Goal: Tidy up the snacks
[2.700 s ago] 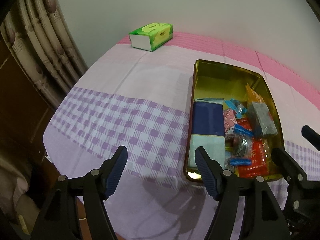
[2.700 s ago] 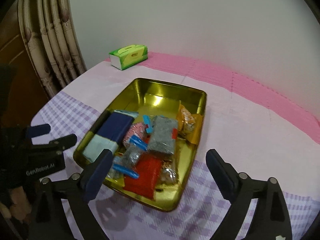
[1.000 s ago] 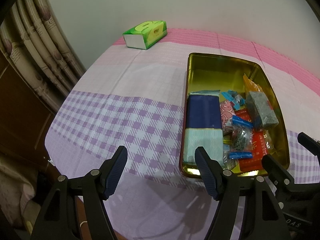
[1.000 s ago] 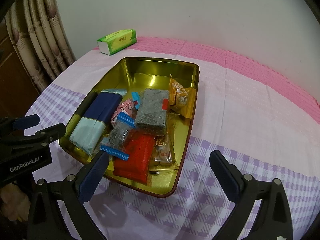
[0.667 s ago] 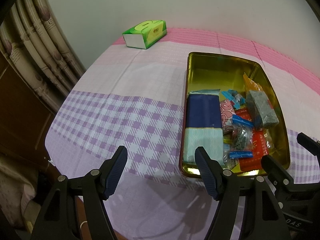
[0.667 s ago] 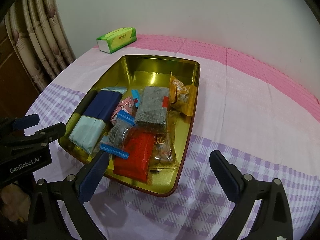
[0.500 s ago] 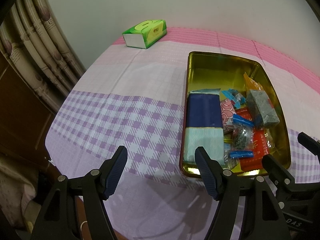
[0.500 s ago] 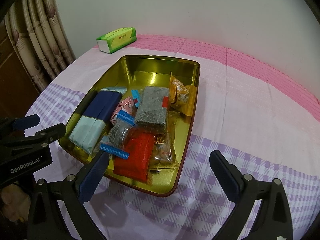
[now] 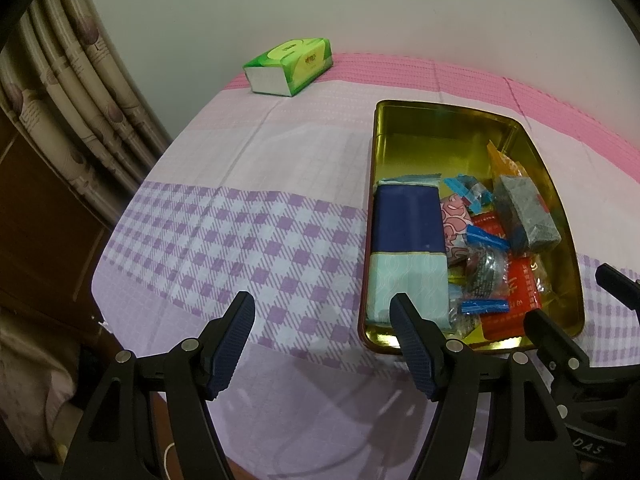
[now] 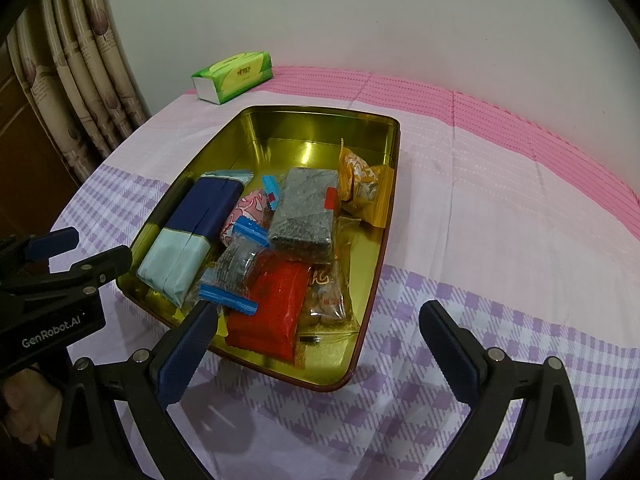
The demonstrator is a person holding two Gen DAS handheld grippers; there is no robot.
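A gold tin tray (image 9: pixel 536 152) lies on the checked tablecloth with several wrapped snacks heaped at its near end. Among them are a navy and pale blue pack (image 10: pixel 208 208), a grey pack (image 10: pixel 306 208), a red pack (image 10: pixel 272 312) and an orange pack (image 10: pixel 364 184). My left gripper (image 9: pixel 322 304) hovers open over the cloth by the tin's near left corner, with nothing between its fingers. My right gripper (image 10: pixel 320 312) hangs open above the tin's near edge, also holding nothing.
A green tissue box (image 9: pixel 290 66) stands at the far edge by the white wall. A patterned curtain (image 9: pixel 80 92) hangs past the table's left edge. A hand (image 10: pixel 24 412) holds the left gripper's handle. Bare cloth lies left and right of the tin.
Compared with the oldest frames, both views have pulled back a little and the tin appears slightly farther off. Over the last second nothing has moved, and both grippers have stayed open.
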